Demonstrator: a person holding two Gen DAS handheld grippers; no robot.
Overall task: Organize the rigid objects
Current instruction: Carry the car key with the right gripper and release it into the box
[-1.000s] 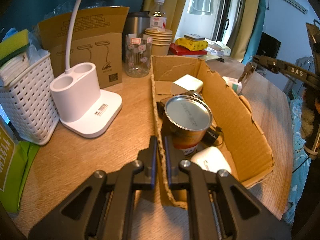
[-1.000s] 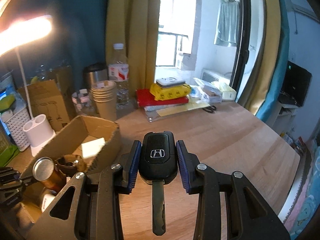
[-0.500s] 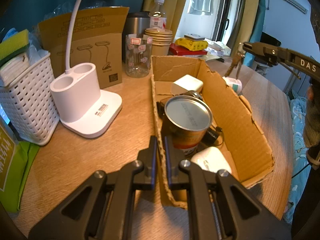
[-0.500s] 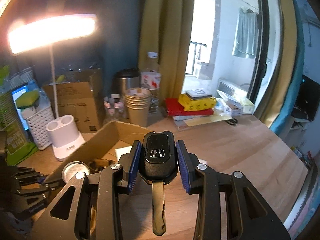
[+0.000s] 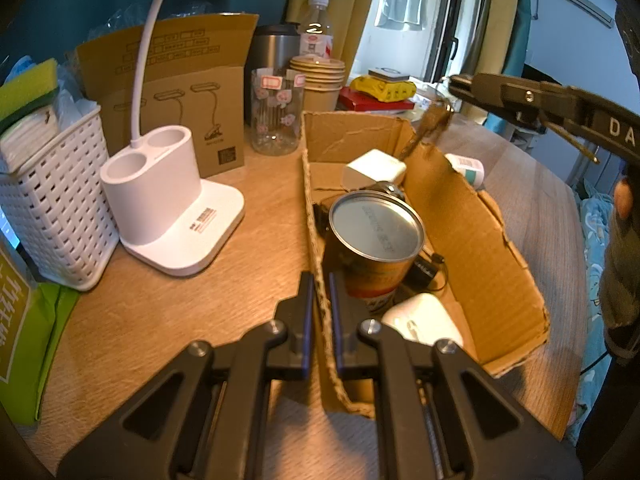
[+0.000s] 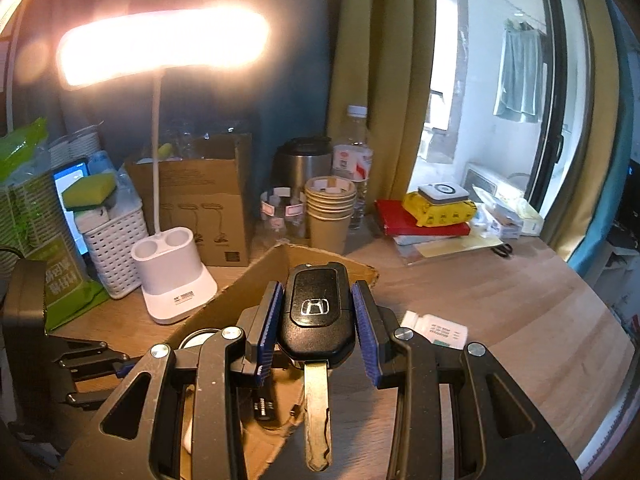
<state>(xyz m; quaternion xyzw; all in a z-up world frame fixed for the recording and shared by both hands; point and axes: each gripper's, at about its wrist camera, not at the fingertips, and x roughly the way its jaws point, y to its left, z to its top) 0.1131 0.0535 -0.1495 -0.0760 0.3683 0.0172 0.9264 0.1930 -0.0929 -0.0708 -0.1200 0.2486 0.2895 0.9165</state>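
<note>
Right tool [image 6: 316, 320] pinches car key [image 6: 316, 312] (left tool [image 5: 320, 312] clamps cardboard box [image 5: 480, 232] wall).

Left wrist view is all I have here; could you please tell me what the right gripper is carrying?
Observer: The right gripper is shut on a black car key with a Honda logo.
Operator: Thank you. Which way does its blade point?
Observer: The metal blade points back toward the camera, hanging out below the fingers.
Operator: Understood. Is the desk lamp switched on?
Observer: Yes, the lamp head, which is cut off in your view, glows brightly above the table.
</note>
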